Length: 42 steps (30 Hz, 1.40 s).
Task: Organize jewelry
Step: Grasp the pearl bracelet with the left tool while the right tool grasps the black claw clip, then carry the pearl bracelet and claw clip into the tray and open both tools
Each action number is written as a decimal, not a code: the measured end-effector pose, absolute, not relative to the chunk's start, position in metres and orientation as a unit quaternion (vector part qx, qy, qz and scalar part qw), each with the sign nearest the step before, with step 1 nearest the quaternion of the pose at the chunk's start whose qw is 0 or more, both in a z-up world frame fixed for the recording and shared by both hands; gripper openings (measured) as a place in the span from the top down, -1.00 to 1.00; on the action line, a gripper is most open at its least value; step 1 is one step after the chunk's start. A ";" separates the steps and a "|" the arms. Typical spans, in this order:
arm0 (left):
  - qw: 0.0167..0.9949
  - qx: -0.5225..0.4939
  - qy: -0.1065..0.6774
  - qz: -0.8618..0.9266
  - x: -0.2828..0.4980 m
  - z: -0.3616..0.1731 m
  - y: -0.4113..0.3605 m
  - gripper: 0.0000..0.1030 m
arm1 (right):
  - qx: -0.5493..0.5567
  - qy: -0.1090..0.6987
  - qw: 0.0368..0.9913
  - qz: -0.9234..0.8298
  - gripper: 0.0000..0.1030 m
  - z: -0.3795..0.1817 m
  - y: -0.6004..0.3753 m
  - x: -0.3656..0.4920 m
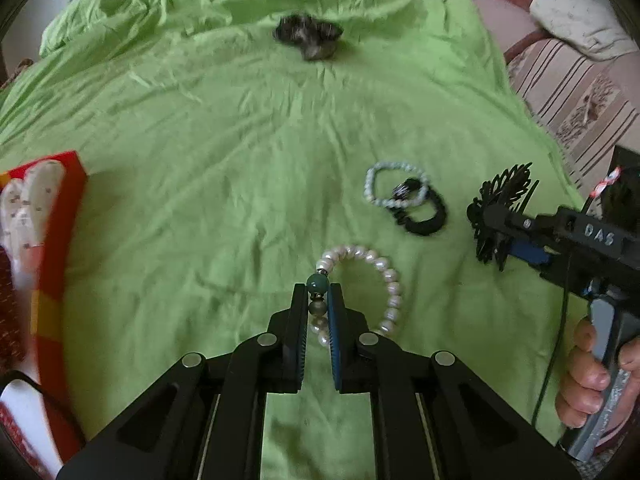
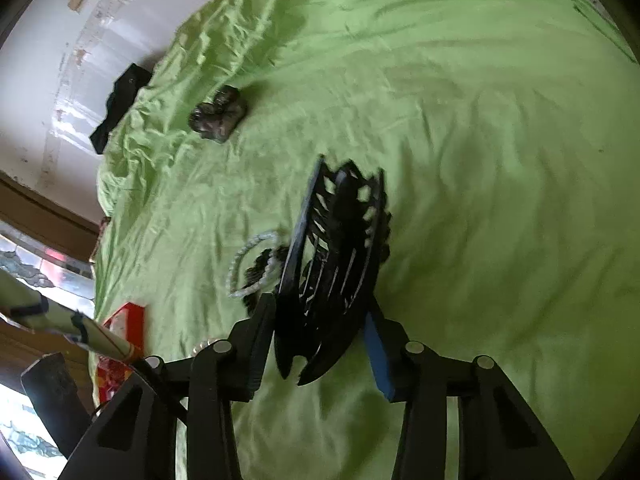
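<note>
Two grippers, each clamped on a piece of jewelry over the green sheet [image 1: 224,168].

Our left gripper [image 1: 318,292] pinches the pearl bracelet [image 1: 372,280]; our right gripper [image 2: 320,308] grips the black filigree comb [image 2: 340,248]. Beyond lie a pale bead bracelet [image 1: 394,184] touching a black scrunchie [image 1: 426,216], with a red box [image 1: 60,240] at left.

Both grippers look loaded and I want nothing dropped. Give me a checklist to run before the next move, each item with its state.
1. Left gripper shut on the pearl bracelet: ok, clamped at its green bead.
2. Right gripper holding the black hair comb: ok.
3. Comb grip firm: cannot tell, blurred.
4. Red box within reach at left: ok.
5. Box interior free for more pieces: cannot tell.
6. Pale bead bracelet and black bracelet untouched on the green sheet: ok.
</note>
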<state>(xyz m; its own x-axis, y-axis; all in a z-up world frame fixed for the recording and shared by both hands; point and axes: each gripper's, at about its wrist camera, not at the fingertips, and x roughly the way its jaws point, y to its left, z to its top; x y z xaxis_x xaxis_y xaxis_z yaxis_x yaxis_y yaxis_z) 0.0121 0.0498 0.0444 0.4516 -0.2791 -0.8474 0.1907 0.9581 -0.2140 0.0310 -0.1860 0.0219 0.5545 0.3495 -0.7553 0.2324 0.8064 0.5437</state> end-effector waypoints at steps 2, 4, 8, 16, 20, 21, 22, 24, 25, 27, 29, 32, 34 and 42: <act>0.854 -0.060 0.495 -0.146 0.001 0.060 0.056 0.82 | 0.306 0.464 0.831 0.036 0.12 0.031 -0.185 0.020; 0.858 -0.074 0.485 -0.150 -0.011 0.075 0.062 0.82 | 0.304 0.457 0.835 0.039 0.16 0.041 -0.185 0.011; 0.870 -0.101 0.458 -0.152 -0.040 0.109 0.081 0.83 | 0.297 0.450 0.841 0.053 0.81 0.061 -0.180 -0.007; 0.888 -0.129 0.424 -0.122 -0.088 0.147 0.122 0.83 | 0.259 0.439 0.858 0.067 0.93 0.087 -0.158 -0.042; 0.893 -0.140 0.415 -0.101 -0.106 0.154 0.144 0.83 | 0.214 0.436 0.871 0.073 0.90 0.094 -0.142 -0.055; 0.893 -0.147 0.414 -0.094 -0.109 0.154 0.151 0.83 | 0.206 0.443 0.869 0.073 0.60 0.091 -0.139 -0.054; 0.893 -0.152 0.414 -0.090 -0.112 0.154 0.158 0.83 | 0.199 0.459 0.863 0.073 -0.08 0.083 -0.135 -0.052; 0.892 -0.161 0.414 -0.084 -0.118 0.152 0.168 0.83 | 0.189 0.464 0.864 0.060 -0.42 0.071 -0.132 -0.051; 0.892 -0.165 0.414 -0.080 -0.121 0.151 0.172 0.83 | 0.175 0.464 0.867 0.043 -0.42 0.065 -0.130 -0.049; 0.891 -0.169 0.414 -0.076 -0.125 0.150 0.179 0.83 | 0.152 0.471 0.869 0.025 -0.42 0.053 -0.125 -0.041; 0.891 -0.172 0.415 -0.070 -0.129 0.149 0.187 0.83 | 0.152 0.478 0.865 0.022 -0.42 0.044 -0.123 -0.031; 0.892 -0.175 0.413 -0.060 -0.132 0.150 0.197 0.83 | 0.145 0.482 0.864 0.025 -0.25 0.037 -0.116 -0.019; 0.893 -0.175 0.412 -0.054 -0.132 0.152 0.202 0.83 | 0.125 0.493 0.861 0.019 0.22 0.032 -0.112 -0.014; 0.904 -0.171 0.391 -0.022 -0.139 0.172 0.236 0.83 | 0.148 0.467 0.871 0.041 0.68 0.065 -0.120 -0.035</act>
<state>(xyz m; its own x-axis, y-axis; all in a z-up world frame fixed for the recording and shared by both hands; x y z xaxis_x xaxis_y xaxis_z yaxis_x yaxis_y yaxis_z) -0.1391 0.2357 0.1718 0.6937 -0.1732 -0.6992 -0.0939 0.9406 -0.3262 -0.0350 -0.1196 0.0651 0.5600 0.2098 -0.8014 0.0666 0.9528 0.2961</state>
